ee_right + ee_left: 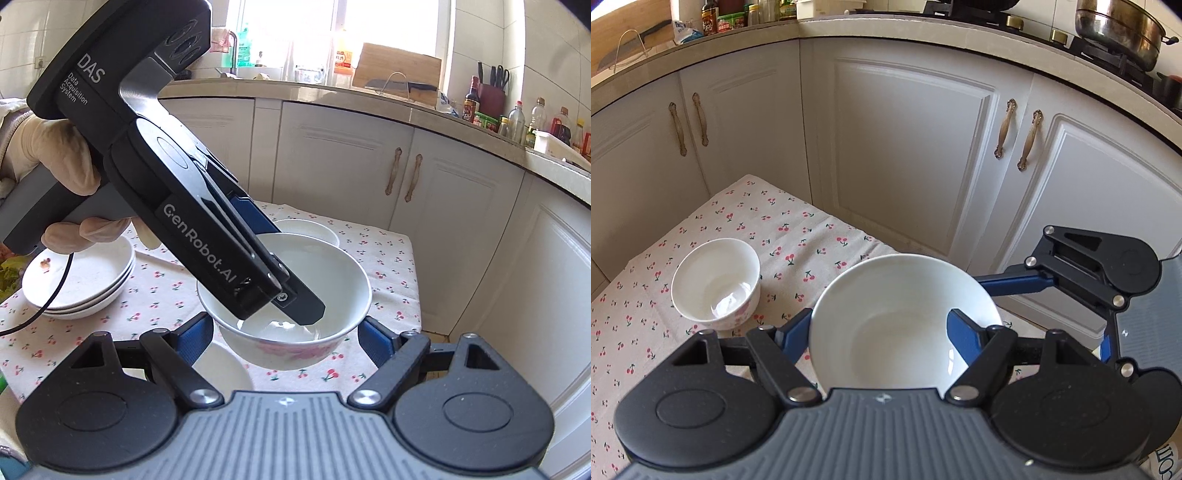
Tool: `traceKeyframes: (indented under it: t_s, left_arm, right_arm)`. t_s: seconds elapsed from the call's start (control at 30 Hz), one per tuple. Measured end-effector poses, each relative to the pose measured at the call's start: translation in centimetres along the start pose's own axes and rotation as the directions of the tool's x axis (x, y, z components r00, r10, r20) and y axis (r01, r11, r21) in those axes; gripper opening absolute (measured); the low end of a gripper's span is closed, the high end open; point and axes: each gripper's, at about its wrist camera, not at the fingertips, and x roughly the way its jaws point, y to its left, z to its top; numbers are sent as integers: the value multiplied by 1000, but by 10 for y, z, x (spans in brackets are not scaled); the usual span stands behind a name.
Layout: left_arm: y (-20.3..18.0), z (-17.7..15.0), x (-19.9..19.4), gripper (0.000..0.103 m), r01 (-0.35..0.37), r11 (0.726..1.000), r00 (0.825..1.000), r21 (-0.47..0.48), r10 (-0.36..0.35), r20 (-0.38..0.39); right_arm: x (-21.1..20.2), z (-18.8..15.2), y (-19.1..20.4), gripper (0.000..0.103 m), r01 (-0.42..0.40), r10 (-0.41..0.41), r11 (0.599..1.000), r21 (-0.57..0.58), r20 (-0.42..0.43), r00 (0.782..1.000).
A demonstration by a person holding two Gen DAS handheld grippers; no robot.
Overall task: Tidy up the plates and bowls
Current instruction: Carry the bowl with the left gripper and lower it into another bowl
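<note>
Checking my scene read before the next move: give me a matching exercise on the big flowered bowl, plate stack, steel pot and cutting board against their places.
Things:
1. big flowered bowl
2. stack of plates
3. steel pot
4. cutting board

Places:
a. on the stove
b. resting on the cherry-print cloth
c. gripped by the left gripper, one finger inside
d. leaning upright on the counter

Pairs: 1-c, 2-b, 3-a, 4-d
</note>
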Motion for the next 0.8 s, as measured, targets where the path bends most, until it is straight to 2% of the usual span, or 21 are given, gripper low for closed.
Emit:
traceKeyframes:
  t_s: [0.33, 0.8]
  left_arm:
    - [-5, -36, -19, 77, -12, 1000, 1000, -28, 12, -7]
    - [-12, -69, -12, 77, -9, 1000, 999, -22, 9, -34]
  right_arm:
    - [-8, -8, 30, 89, -31, 31, 1000, 2, -8, 999]
    - [-2, -34, 51, 89, -48, 49, 999, 20, -48, 998]
